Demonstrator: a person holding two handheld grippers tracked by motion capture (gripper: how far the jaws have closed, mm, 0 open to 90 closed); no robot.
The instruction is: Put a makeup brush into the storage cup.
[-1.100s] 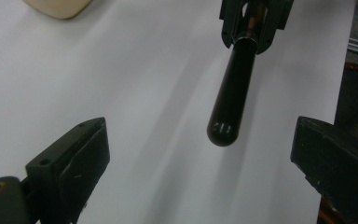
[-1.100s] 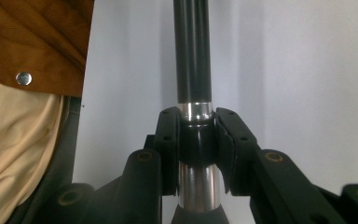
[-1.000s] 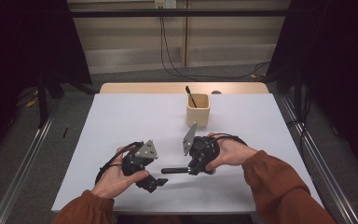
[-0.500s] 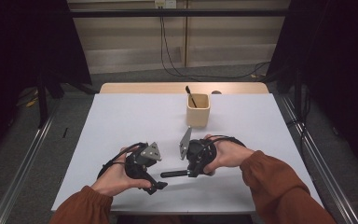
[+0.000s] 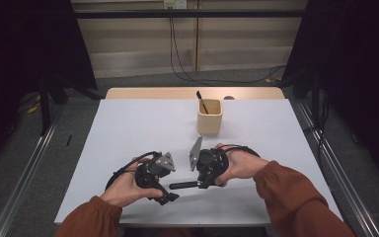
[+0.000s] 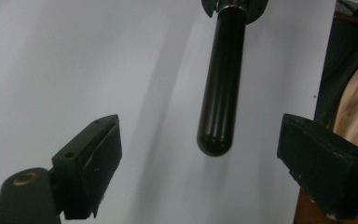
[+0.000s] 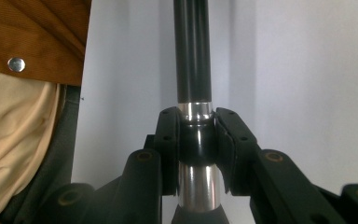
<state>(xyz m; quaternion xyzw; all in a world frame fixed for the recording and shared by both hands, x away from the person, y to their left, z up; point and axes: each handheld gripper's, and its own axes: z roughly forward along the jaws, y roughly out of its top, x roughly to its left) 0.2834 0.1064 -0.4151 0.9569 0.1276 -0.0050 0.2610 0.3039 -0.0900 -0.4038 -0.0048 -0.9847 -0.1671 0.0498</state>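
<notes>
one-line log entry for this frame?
right tool: shut on black pen | left tool: open, pen tip between jaws | holder cup: upright, far

Pen [image 7: 193, 56]: glossy black barrel, polished metal band between the right gripper's [image 7: 195, 140] matt black plastic jaws. Table [image 5: 143, 123]: smooth, matt, pale. Holder [image 5: 209, 117]: light wood. Sleeve [image 7: 37, 37]: ribbed rust cloth.

obj: glossy black cylindrical pen with silver metal bands [image 7: 193, 70] | pose: horizontal just above the white table, rounded black end [image 6: 216, 135] free, pointing at person's left | grip: clamped at the silver-banded section, black barrel sticks out past the clamp | loc: near table edge, well short of the beige holder
</notes>
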